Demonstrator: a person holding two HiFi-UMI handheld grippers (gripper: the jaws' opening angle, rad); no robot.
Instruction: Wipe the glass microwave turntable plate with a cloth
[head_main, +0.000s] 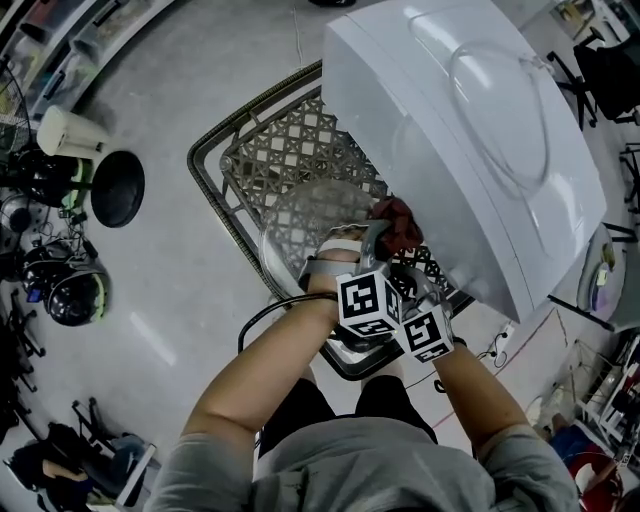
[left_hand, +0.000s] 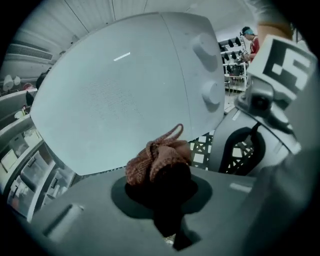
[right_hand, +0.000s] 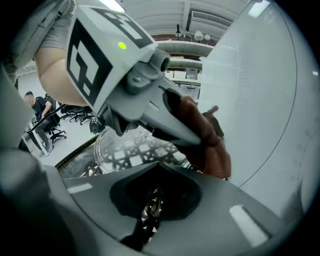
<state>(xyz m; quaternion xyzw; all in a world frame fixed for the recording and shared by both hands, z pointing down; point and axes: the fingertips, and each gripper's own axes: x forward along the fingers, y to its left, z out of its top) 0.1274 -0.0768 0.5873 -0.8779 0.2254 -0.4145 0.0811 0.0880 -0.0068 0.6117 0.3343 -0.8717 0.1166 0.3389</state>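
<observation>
**Spotter:** Since the appliance (head_main: 480, 130) looms right beside the work, you hold both tools low over the crate (head_main: 215, 150). My guess: if the glass slips, it lands in mesh, not on the floor.

**Second:** Where's the plate (head_main: 315, 215)?

**Spotter:** Over the crate. Your R gripper (right_hand: 150, 205) is clamped on its near rim, w/ glass showing betw. the jaws. That's prob. to steady it and leave one face free for wiping.

**Second:** And the cloth (head_main: 398, 222)?

**Spotter:** Bunched up and pinched tight in your L gripper (left_hand: 166, 195), at the plate's far edge, just beside the appliance. A wad like that gives you a firm pad. Can't tell if it's touching glass yet.
</observation>
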